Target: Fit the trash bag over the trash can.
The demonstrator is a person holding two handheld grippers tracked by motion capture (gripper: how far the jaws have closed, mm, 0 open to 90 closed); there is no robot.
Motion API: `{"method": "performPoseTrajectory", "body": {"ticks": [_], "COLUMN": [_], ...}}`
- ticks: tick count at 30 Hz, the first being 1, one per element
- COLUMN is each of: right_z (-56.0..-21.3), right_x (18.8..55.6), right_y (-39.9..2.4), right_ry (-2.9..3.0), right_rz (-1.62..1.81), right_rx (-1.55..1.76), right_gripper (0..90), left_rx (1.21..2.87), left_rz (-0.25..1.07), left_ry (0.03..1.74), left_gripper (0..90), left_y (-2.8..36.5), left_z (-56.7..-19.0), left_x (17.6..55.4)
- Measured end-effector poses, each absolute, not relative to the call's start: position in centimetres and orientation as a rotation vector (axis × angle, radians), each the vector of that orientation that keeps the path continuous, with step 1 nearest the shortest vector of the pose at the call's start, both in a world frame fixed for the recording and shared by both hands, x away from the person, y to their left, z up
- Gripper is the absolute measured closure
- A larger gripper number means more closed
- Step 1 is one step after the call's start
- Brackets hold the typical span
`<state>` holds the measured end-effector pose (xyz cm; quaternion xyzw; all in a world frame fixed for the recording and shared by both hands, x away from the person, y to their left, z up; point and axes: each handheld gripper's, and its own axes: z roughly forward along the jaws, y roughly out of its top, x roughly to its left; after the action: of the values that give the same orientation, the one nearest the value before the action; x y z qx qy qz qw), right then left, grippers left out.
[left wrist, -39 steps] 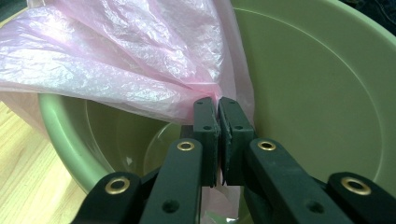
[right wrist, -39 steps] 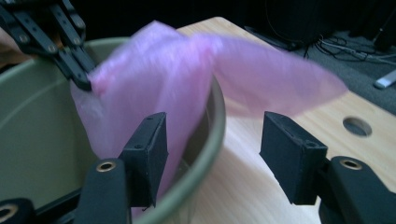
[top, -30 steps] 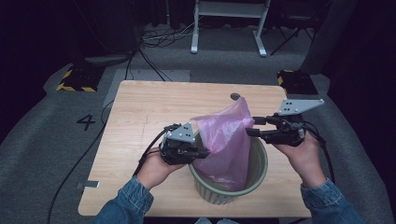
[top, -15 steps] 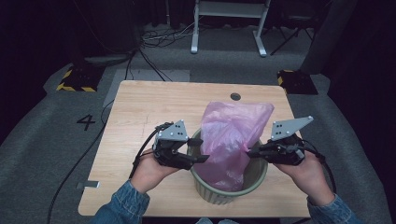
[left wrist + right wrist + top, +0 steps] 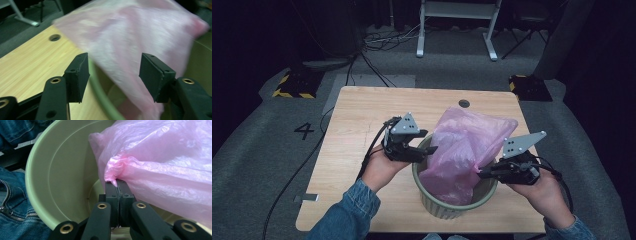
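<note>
The thin, crinkled pink plastic bag (image 5: 464,150) stood billowed inside the round pale-green plastic bin (image 5: 447,205) on the light wooden table (image 5: 362,115), hiding the bin's floor and most of its far wall. In the left gripper view the bag was smeared by blur, its edge hard to trace. The left gripper (image 5: 424,148), at the bin's left rim, had just been opening its jaws; they stood wide apart, astride the rim with bag film between them, pads clear. The right gripper (image 5: 116,182) was clamped tight on a bunched fold of the bag at the bin's right side. A denim sleeve (image 5: 349,212) was cut off below.
</note>
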<state>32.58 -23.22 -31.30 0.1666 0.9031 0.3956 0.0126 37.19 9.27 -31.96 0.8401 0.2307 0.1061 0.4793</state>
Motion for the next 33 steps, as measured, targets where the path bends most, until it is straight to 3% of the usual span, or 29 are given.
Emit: {"method": "performPoseTrajectory", "body": {"ticks": [13, 14, 19, 21, 24, 25, 33], "right_z": [-31.7, -31.8, -32.0, -32.3, -32.5, -32.5, -32.3], "right_x": [32.8, 32.8, 32.9, 33.0, 33.0, 33.0, 32.6], "right_y": [-22.6, -22.6, -22.9, -23.0, -23.1, -23.1, -23.0], "right_ry": [2.830, 2.830, 2.824, 2.825, 2.827, 2.827, 2.834], "right_rz": [1.251, 1.253, 1.262, 1.262, 1.265, 1.260, 1.236], "right_rx": [0.488, 0.488, 0.504, 0.515, 0.520, 0.523, 0.527], "right_gripper": [86.6, 86.5, 84.1, 83.9, 83.9, 84.0, 84.3], "left_rx": [2.107, 2.115, 2.125, 2.130, 2.110, 2.095, 2.074], "left_rz": [0.145, 0.136, 0.197, 0.289, 0.291, 0.282, 0.248], "left_ry": [0.653, 0.649, 0.583, 0.558, 0.522, 0.500, 0.347], "left_gripper": [37.1, 39.4, 70.1, 77.5, 81.8, 89.7, 90.0], "left_y": [8.0, 7.9, 7.6, 7.6, 8.0, 8.3, 8.9], "left_z": [-33.0, -33.1, -32.8, -32.3, -31.9, -31.6, -30.7], "left_x": [41.1, 41.2, 40.2, 39.3, 38.6, 38.2, 34.4]}}
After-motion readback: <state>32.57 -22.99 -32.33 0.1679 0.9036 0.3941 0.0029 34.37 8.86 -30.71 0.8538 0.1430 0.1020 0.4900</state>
